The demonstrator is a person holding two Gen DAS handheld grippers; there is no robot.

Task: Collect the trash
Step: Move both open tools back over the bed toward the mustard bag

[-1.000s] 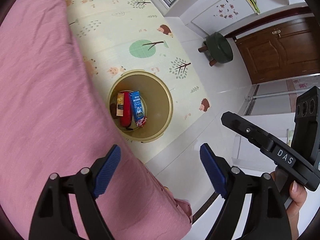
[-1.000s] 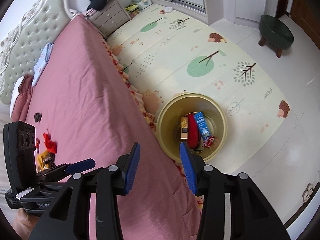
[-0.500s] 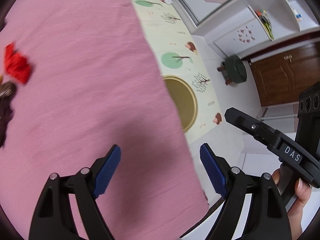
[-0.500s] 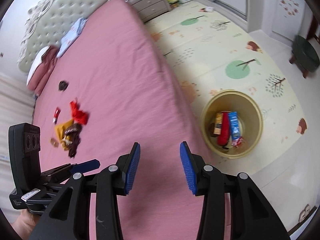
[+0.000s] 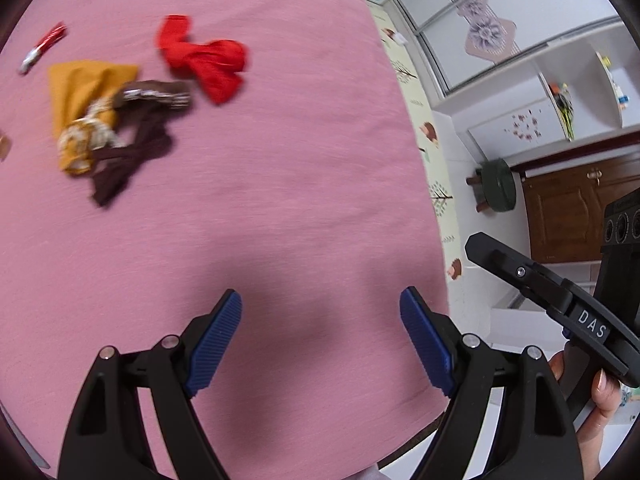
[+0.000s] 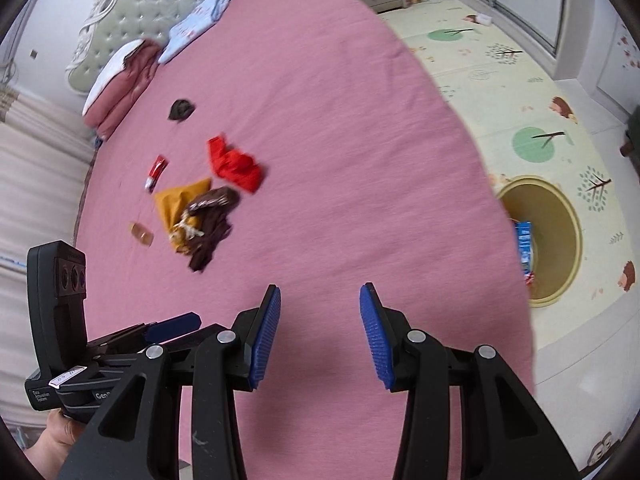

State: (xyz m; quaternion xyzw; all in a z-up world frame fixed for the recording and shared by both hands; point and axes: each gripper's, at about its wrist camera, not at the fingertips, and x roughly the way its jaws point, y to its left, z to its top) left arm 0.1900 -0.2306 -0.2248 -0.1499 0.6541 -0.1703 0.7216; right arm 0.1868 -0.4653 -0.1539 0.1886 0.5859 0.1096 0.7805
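Note:
Trash lies in a cluster on the pink bed (image 5: 280, 168): a red crumpled piece (image 5: 204, 58), a yellow wrapper (image 5: 80, 88), a dark brown wrapper (image 5: 156, 96) and a small red-white packet (image 5: 42, 46). The same cluster shows in the right wrist view, with the red piece (image 6: 234, 164) and yellow wrapper (image 6: 180, 202). My left gripper (image 5: 320, 336) is open and empty above the bed, well short of the cluster. My right gripper (image 6: 318, 332) is open and empty too. The yellow bin (image 6: 560, 240) stands on the floor beside the bed, holding a blue carton (image 6: 524, 238).
A dark small item (image 6: 181, 110) and a tan scrap (image 6: 141, 234) also lie on the bed. Pillows (image 6: 120, 80) and folded cloth sit by the headboard. A play mat (image 6: 520, 80) covers the floor; a green stool (image 5: 496, 190) stands by a wooden door.
Both grippers have swung from the bin on the floor up over the bed. The trash cluster has come into view and grown nearer. Both stay open.

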